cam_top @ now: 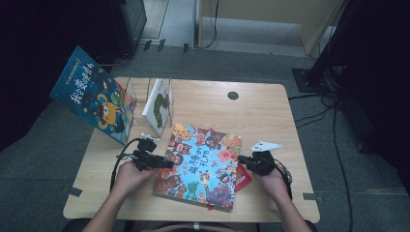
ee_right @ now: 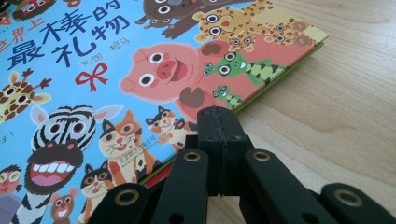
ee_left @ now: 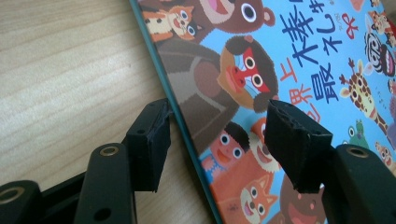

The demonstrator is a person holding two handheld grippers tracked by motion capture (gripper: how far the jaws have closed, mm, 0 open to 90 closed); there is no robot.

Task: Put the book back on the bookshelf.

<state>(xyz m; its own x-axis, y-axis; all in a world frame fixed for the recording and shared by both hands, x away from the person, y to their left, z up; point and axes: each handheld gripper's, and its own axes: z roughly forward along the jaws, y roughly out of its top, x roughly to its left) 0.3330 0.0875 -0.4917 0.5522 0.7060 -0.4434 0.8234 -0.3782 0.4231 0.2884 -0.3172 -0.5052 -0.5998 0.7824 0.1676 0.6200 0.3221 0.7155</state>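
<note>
— At the far left of the pale wood-grain table (cam_top: 270,116), what stands?

— A tall glossy blue picture book with an orange creature on its cover (cam_top: 94,94), propped upright and tilted, hanging past the table edge. Just right of it, thin clear wire dividers (cam_top: 131,92) and a slim white hardback with a green figure (cam_top: 158,106), also upright.

— And nearer the front, at the left?

— The left gripper (cam_top: 167,163), black and angular, held in the left hand (cam_top: 128,176), at the left edge of the flat square picture book crowded with cartoon animals on sky blue (cam_top: 202,164). Jaws parted, one blocky matte pad (ee_left: 152,147) over bare wood, the other over the shiny cover, straddling the teal edge without pressing.

— Where does that book lie?

— Flat in the middle front of the table, slightly skewed, on top of a red book (cam_top: 244,178) peeping out at its right.

— And on the right?

— The right gripper (cam_top: 241,159) in the right hand (cam_top: 270,181), pads clenched together on nothing, tip just beside the book's right edge.
</note>
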